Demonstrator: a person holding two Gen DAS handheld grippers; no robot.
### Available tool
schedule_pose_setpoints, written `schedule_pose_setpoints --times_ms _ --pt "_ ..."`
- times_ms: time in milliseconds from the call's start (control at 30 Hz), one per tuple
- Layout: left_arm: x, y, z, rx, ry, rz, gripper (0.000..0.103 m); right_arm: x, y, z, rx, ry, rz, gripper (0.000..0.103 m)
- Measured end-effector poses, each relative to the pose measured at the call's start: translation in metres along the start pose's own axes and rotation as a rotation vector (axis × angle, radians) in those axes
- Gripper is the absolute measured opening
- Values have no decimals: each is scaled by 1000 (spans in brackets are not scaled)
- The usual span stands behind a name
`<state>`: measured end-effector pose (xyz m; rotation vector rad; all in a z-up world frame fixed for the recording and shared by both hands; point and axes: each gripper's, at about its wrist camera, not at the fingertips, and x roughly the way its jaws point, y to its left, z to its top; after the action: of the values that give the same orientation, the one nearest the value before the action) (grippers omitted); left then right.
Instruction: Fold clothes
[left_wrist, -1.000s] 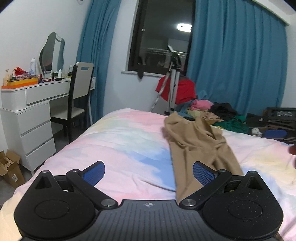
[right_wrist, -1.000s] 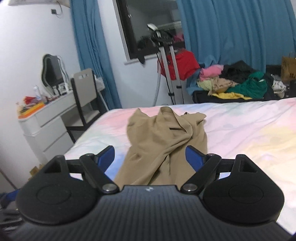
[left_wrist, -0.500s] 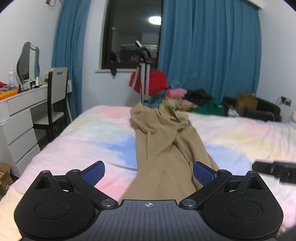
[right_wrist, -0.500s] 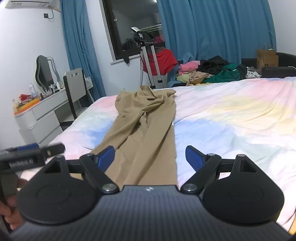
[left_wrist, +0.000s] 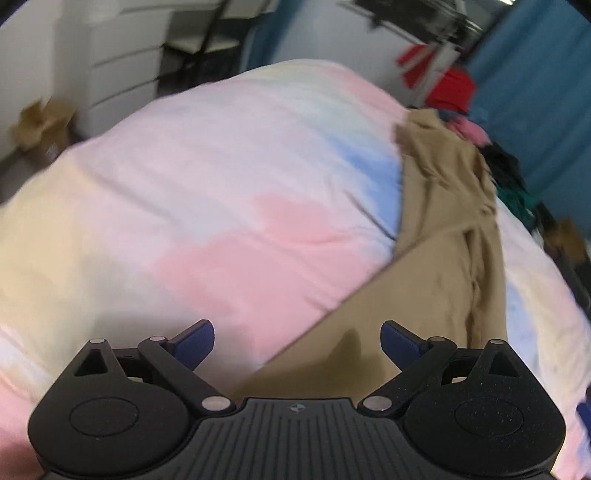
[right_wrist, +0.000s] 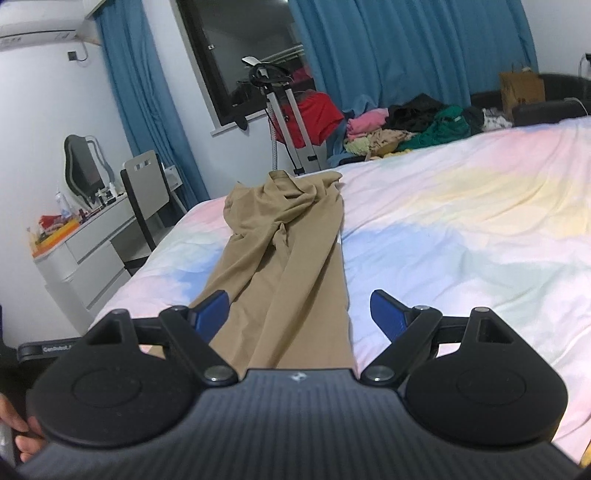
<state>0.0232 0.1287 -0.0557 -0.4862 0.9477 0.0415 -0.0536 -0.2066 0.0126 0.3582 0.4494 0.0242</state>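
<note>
Tan trousers (right_wrist: 291, 240) lie lengthwise on a pastel tie-dye bed cover (right_wrist: 461, 229), waist bunched at the far end, legs running toward me. My right gripper (right_wrist: 299, 310) is open and empty, low over the near leg ends. In the blurred, tilted left wrist view the trousers (left_wrist: 443, 236) run from the far right down to my left gripper (left_wrist: 297, 338), which is open and empty just above the near leg end and the bed cover (left_wrist: 221, 206).
A white dresser (right_wrist: 92, 251) with clutter, a mirror and a chair (right_wrist: 146, 192) stand left of the bed. A garment steamer stand (right_wrist: 284, 122) and a pile of clothes (right_wrist: 413, 125) sit beyond the bed before blue curtains. A cardboard box (left_wrist: 40, 125) lies on the floor.
The left gripper has swung down and tilted toward the bed, blurring its view. The right gripper has edged forward over the trouser legs. Both stay open.
</note>
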Motion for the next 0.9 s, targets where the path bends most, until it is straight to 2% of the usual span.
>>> schedule_pose_setpoints --times_ms 133,233,300,367,433,500,533,667,733,800,900 --pt "13 23 -2 -146 76 -83 87 4 -7 -3 44 26 4 85" --pt "11 35 -10 -227 74 -120 73 6 -9 -5 64 43 10 85" --pt "11 34 -13 -227 82 -138 63 7 -10 -6 67 52 13 85" --pt "10 32 -17 -223 88 -154 46 7 -10 -7 72 60 14 85" --pt "7 26 -20 -188 76 -164 37 8 -12 -8 79 66 13 85" --pt "2 21 -23 -154 58 -173 21 8 -13 -8 89 72 12 85" --pt "-1 18 -25 -137 47 -176 9 9 -14 -8 95 74 11 85" --pt "-22 -1 -33 26 -40 -183 4 10 -17 -8 109 83 7 85" --pt "-36 -21 -41 180 -85 -190 3 9 -18 -8 109 81 -9 85" --pt "-54 -41 -56 346 -184 -183 3 7 -20 -7 117 75 -46 85" --pt "-77 -67 -80 571 -264 -254 3 6 -29 -6 156 76 -64 85"
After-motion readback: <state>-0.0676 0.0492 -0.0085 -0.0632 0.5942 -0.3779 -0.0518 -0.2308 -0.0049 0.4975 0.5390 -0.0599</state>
